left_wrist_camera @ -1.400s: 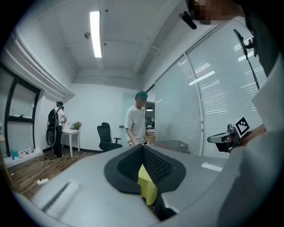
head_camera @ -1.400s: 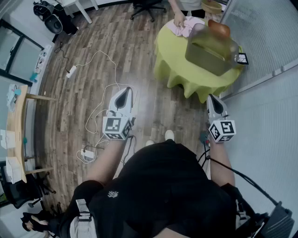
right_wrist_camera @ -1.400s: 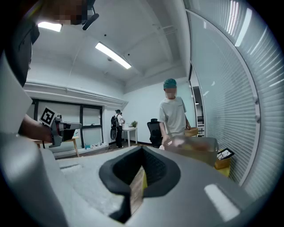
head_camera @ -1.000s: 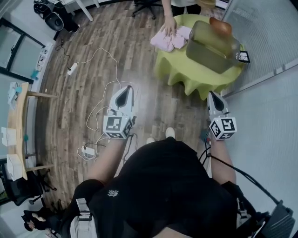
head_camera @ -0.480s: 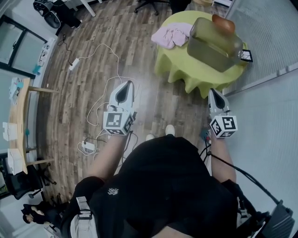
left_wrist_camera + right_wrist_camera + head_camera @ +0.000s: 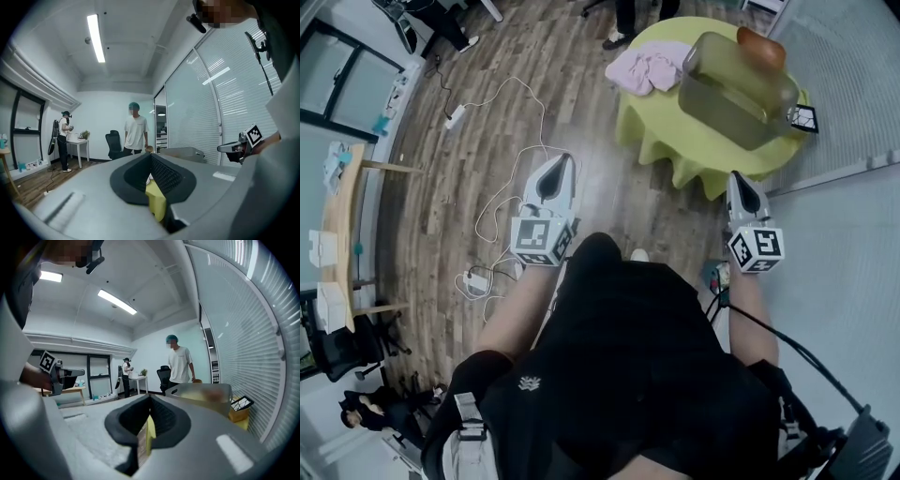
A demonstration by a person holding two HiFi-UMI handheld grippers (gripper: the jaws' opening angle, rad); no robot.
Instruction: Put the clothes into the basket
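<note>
The task is only at its opening step: nothing is being gripped yet. The left tongs [image 6: 557, 169] and the right tongs [image 6: 738, 183] are both clenched on nothing, pads meeting at the tips, and both are pointing roughly level toward the round tabletop [image 6: 675, 142] under its yellow-green cloth, well short of it.

The pink clothes [image 6: 649, 67] are lying in a loose heap at the tabletop's far-left edge, just beside the translucent basket [image 6: 727, 114] but outside it. The basket is taking up the middle, with a brownish thing [image 6: 759, 47] sitting at its far end; I cannot tell what it is.

As I judge it, the next move is calling for closing the gap to the tabletop, spreading one pair of tongs, and pinching the heap where the folds are bunching up.

Around the wearer, white cables [image 6: 502, 117] are trailing across the wooden floor on the left, a possible snag for the feet. Another person [image 6: 136, 133] is standing beyond the tabletop, close to the clothes, and could be getting in the way of the reach. A glass partition [image 6: 853, 75] is hemming in the right side.
</note>
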